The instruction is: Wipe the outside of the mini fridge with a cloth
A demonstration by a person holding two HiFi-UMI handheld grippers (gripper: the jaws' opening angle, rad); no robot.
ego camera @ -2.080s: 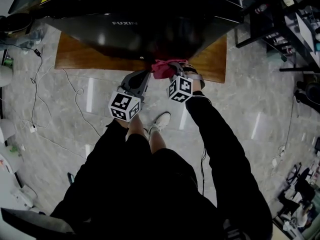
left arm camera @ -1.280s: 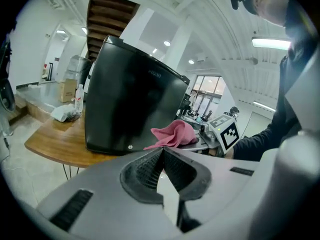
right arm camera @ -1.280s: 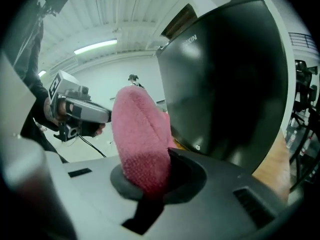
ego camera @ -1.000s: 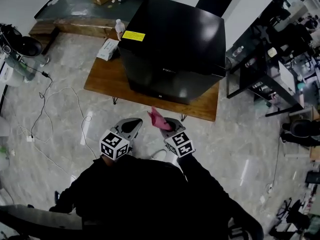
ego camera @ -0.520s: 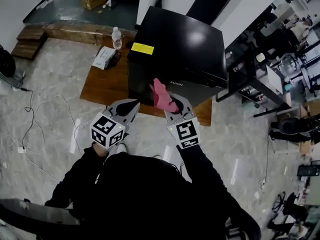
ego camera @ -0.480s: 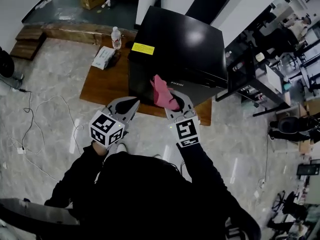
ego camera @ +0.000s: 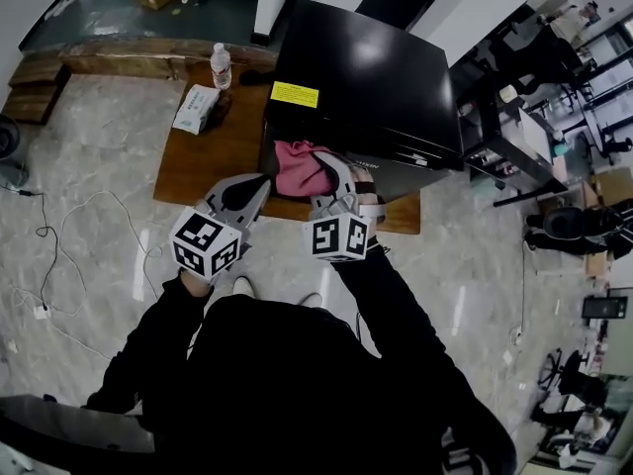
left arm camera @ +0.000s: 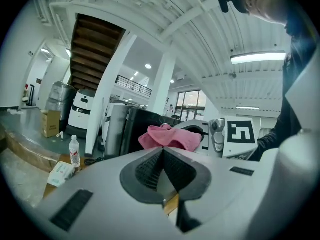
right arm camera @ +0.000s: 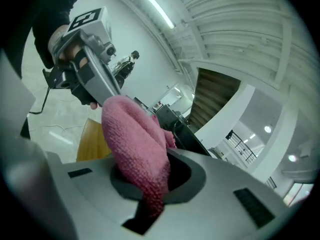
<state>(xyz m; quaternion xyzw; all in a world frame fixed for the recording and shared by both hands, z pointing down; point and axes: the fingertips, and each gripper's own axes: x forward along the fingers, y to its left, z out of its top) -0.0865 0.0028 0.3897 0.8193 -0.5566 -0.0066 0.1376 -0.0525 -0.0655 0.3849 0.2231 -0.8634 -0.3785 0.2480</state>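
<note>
Grip status: right tongs pinch a gathered fold of the pink cloth, held at the front top edge of the mini fridge, contact unconfirmed; left tongs are pressed together on nothing, near the fridge's front left corner. Cloth is judged light, soft and limp, best taken deep on a bunched fold, as a hold near the hem may slip under drag. Fridge on the wooden bench appears rigid, glossy and heavy.

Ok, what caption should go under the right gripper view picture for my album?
Right gripper pinching a pink cloth in front of the black fridge.
</note>
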